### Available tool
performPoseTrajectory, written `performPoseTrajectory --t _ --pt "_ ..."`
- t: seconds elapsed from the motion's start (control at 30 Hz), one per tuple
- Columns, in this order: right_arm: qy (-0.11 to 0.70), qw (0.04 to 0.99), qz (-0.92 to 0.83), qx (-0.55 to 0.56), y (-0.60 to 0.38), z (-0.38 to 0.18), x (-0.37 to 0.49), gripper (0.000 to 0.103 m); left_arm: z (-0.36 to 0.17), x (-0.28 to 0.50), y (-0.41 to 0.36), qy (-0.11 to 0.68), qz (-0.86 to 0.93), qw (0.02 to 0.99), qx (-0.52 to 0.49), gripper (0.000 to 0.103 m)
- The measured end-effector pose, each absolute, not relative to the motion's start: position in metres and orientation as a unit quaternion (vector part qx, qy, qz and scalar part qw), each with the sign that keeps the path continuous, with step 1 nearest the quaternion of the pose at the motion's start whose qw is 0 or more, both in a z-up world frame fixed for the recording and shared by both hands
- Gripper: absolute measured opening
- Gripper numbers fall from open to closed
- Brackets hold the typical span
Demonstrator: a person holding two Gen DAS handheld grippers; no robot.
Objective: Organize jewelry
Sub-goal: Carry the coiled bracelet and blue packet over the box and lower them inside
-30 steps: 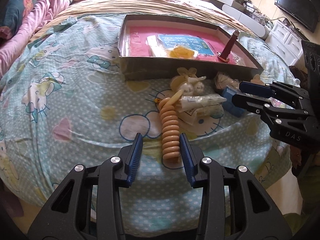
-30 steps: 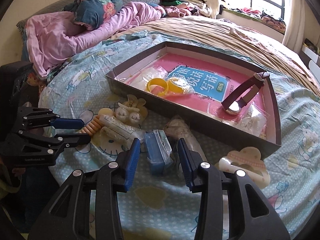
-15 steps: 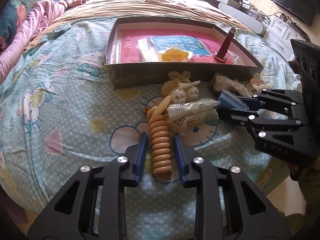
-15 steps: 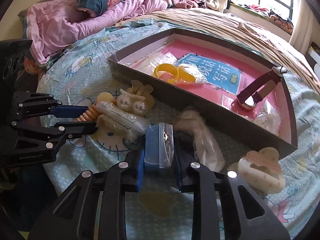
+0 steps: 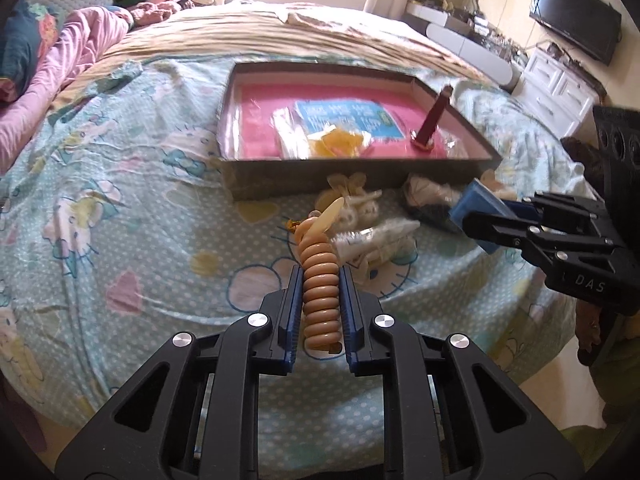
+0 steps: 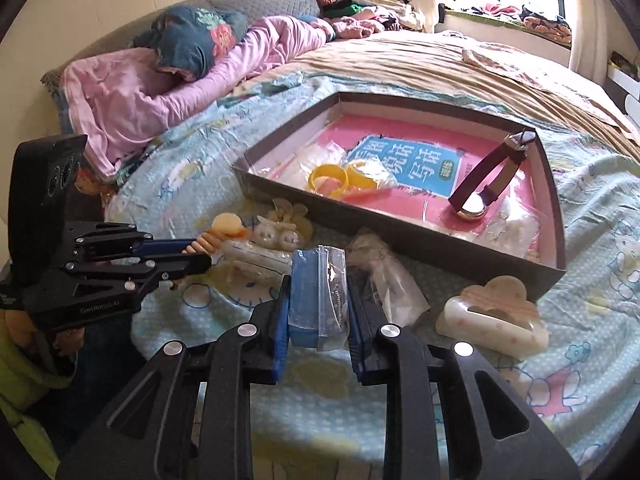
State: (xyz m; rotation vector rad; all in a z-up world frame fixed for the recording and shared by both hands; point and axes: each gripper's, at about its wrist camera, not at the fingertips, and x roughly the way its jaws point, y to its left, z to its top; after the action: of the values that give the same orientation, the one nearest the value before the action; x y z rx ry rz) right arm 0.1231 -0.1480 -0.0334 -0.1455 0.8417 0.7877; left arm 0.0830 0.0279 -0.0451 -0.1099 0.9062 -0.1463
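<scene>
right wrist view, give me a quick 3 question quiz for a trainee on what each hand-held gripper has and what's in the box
1. True or false: the right hand-held gripper is shut on the blue bagged box.
2. What does the left hand-held gripper grip? A) the watch B) the beige coiled hair tie C) the cloud-shaped clip
3. Fill in: the watch with the dark strap lies inside the ____.

Key: 1 true; 2 B; 3 cardboard tray, near the yellow bangles. The cloud-shaped clip sits outside it on the bedsheet.
</scene>
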Motion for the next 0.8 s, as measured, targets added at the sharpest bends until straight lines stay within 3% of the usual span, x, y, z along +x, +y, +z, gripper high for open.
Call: performPoseTrajectory --t 0.8 --pt "0.353 0.873 0.337 -0.024 -0.177 0.000 0.140 0.023 -0.009 0.081 0.067 0.386 -0.027 0.918 -0.087 0.011"
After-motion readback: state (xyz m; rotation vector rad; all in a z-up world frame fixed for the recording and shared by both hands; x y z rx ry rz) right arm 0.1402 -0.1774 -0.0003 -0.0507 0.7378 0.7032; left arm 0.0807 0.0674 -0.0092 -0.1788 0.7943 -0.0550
